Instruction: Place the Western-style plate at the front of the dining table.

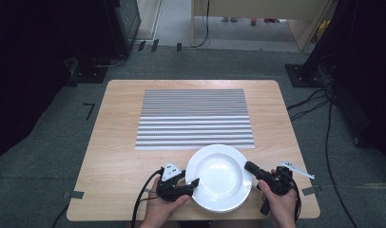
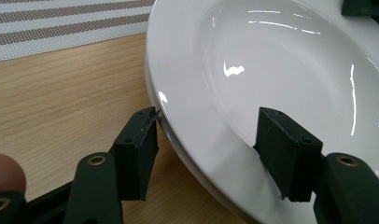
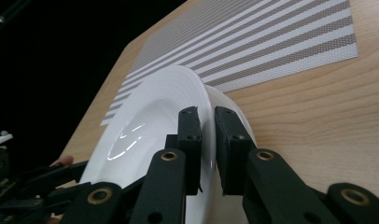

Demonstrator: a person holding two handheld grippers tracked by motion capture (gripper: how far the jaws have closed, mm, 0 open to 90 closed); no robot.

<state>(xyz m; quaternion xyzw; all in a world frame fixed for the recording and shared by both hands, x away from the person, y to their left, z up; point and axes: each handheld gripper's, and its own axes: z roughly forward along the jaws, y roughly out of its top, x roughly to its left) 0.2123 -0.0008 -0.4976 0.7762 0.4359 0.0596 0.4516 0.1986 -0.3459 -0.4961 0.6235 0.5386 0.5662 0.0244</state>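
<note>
On the wooden worktop (image 1: 115,156), my white plate (image 1: 219,176) sits near me, just below the striped placemat (image 1: 195,118); my right tool (image 3: 206,119) pinches its right rim, my left tool (image 2: 206,135) straddles its left rim, half-open

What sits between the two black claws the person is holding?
The white plate lies between the left gripper and the right gripper, as the high view shows; each has the rim between its jaws.

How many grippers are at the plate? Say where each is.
2. The left gripper sits at the left rim of the plate, jaws open around it; the right gripper clamps its right rim.
</note>
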